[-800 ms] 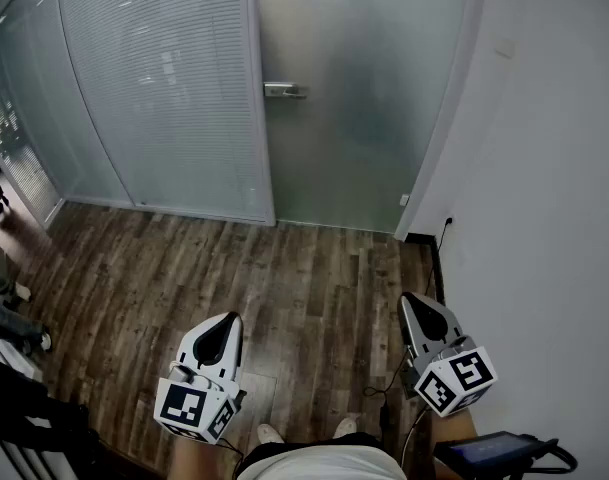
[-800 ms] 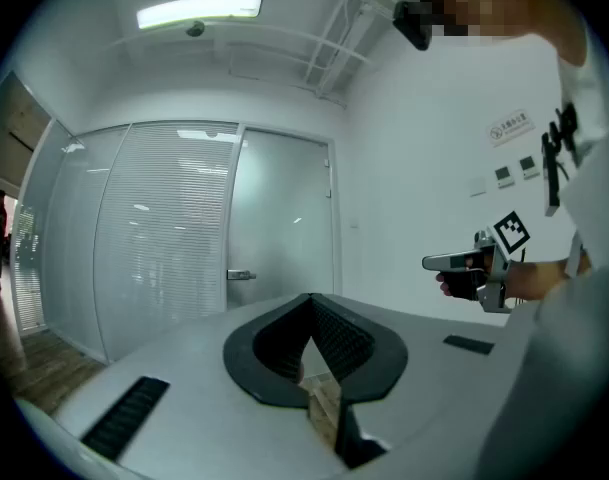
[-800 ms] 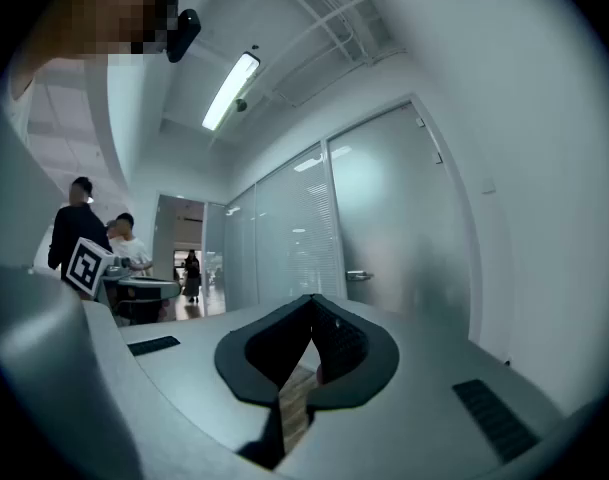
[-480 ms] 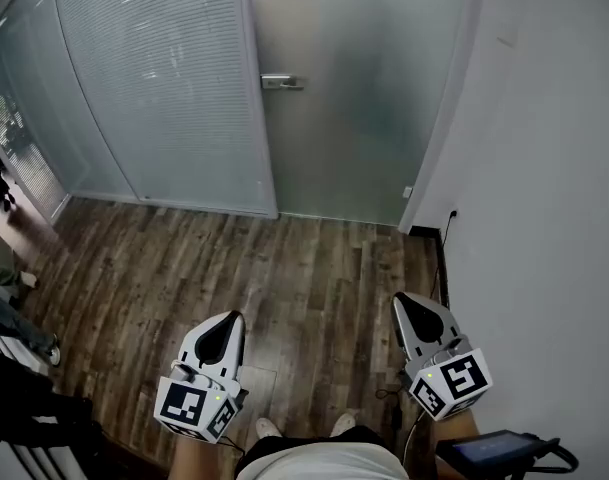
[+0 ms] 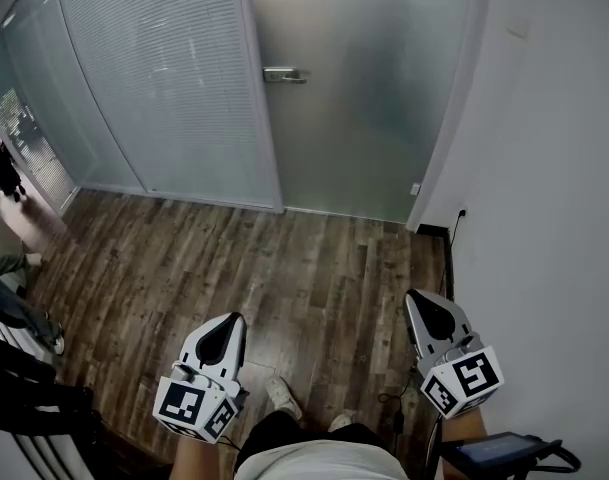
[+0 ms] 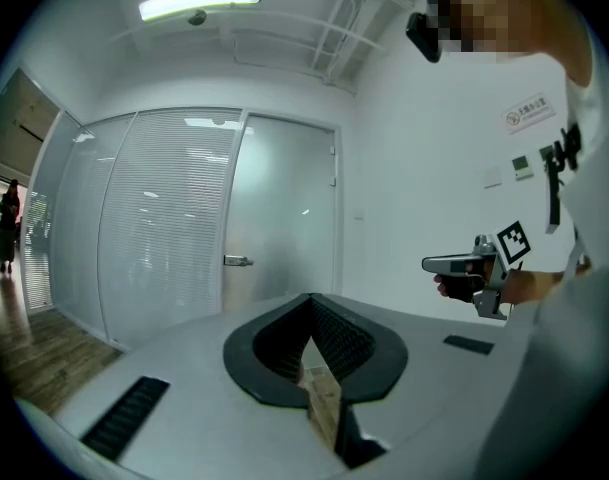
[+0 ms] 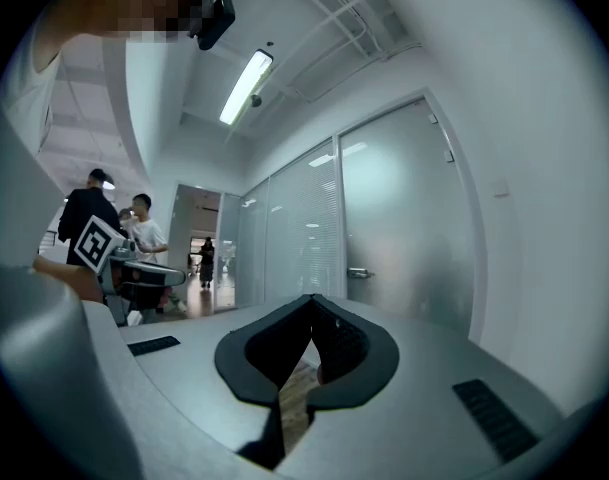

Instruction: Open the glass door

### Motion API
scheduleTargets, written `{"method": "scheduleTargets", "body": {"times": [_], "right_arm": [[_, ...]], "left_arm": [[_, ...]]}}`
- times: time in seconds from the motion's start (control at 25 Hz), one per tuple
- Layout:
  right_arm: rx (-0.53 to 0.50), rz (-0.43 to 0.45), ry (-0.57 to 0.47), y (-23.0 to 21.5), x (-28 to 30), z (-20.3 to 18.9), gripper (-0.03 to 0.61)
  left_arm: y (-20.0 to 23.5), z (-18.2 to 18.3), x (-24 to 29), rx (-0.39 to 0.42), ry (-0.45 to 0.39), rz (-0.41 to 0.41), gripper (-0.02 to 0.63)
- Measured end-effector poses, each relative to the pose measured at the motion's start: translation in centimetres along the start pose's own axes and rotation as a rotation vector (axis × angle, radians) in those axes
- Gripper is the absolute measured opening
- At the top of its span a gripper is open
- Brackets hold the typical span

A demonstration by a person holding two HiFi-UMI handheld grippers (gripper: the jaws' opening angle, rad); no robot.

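- Frosted glass makes up the door. It stands straight ahead of me across the room, flush in its frame and well apart from both my grippers.
- Its metal handle sits level at the door's left edge, just beside the glass wall with blinds.
- On the door's right runs a white wall, and a black cable hangs down near its foot.
- A dark wooden floor lies between the door and me.
- My left gripper is low at the near left, pointing toward the door. Its fingers are pressed together at the tips with nothing between them.
- My right gripper is close to the white wall, its fingers likewise pressed together and holding nothing.
- One shoe shows on the floor between my grippers.
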State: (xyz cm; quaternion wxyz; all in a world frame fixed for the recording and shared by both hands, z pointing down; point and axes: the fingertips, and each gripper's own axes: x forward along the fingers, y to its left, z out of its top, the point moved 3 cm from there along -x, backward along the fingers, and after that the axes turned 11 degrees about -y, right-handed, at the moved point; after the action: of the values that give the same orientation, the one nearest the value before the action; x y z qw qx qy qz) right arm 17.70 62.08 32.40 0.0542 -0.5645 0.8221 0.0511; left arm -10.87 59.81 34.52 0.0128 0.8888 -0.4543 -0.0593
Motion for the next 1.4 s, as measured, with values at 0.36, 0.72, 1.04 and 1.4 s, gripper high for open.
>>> {"method": "scheduleTargets", "body": {"times": [0.36, 0.72, 1.04, 1.4], "right_arm": [[-0.026, 0.005, 0.023, -1.8, 4.8, -0.9, 0.002], [-0.026, -0.052, 0.019, -2.2, 16.4, -1.5, 0.002], [0.014, -0.053, 0.03, -0.8, 23.8, -3.2, 0.002], [0.006, -0.016, 0.039, -2.2, 30.9, -4.8, 0.002]], "left_arm": [[4.0, -1.1, 7.0, -0.08, -0.027, -0.047, 0.0], [13.9, -1.0, 13.0, -0.049, -0.039, -0.065, 0.0], [20.8, -0.1, 15.9, -0.064, -0.08, -0.103, 0.0], [24.9, -0.5, 21.1, -0.038, -0.056, -0.104, 0.0]]}}
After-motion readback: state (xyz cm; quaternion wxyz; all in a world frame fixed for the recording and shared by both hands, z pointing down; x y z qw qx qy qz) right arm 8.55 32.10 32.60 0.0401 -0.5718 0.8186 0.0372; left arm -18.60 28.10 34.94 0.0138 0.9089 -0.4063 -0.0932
